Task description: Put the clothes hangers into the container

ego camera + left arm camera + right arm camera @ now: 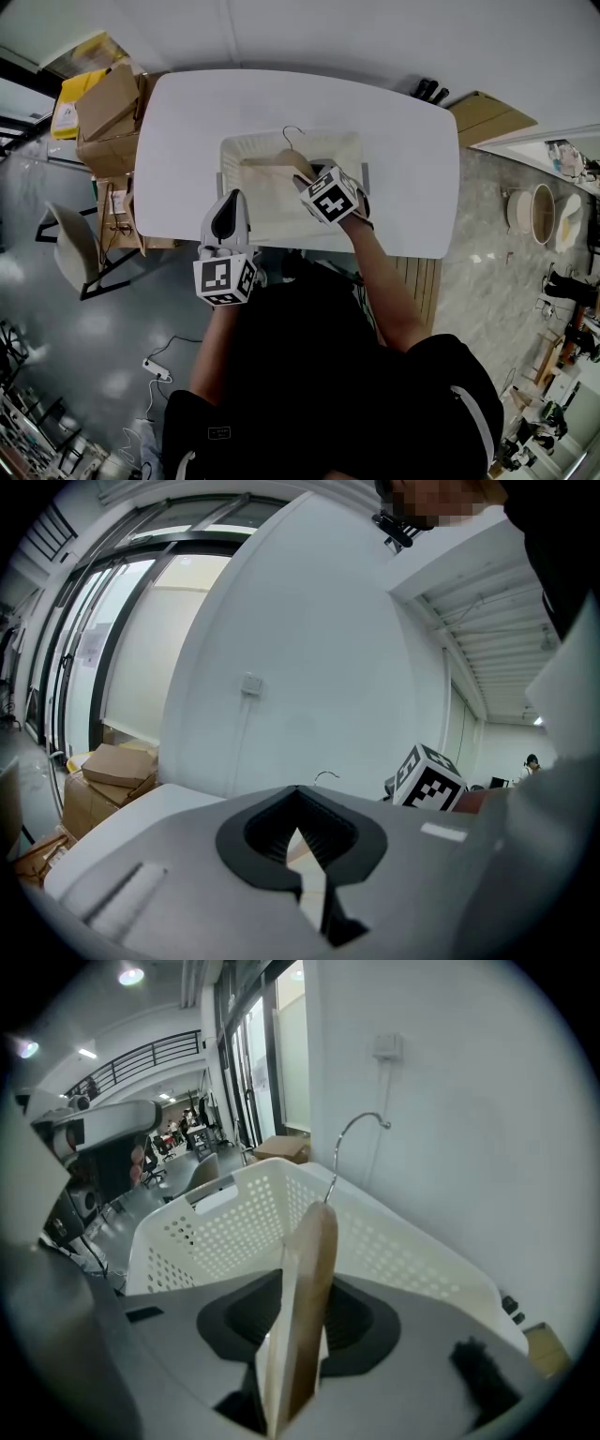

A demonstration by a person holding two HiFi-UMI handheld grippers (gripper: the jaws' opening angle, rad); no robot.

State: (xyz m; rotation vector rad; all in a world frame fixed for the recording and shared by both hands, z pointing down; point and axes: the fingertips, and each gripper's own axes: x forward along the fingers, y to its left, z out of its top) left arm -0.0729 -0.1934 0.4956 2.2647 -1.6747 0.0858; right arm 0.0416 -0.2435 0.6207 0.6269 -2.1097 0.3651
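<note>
Two grippers work over the white table (187, 122). Our right gripper (305, 178) is clamped on one arm of the wooden hanger (274, 161), holding it over the opening of the white perforated basket (234, 145). The hanger's wire hook (293, 131) points toward the basket's far rim. From the right gripper view the hanger (305, 1307) stands edge-on between the jaws, with the basket wall (216, 1232) just behind it. We cannot tell whether the hanger touches the basket's floor. Our left gripper (232, 199) sits near the basket's near left corner, its jaws together with nothing between them. The right gripper's marker cube (328, 195) covers the hanger's right end. Cardboard boxes (108, 108) are stacked past the table's left end, and a chair (70, 248) stands on the grey floor nearby.
</note>
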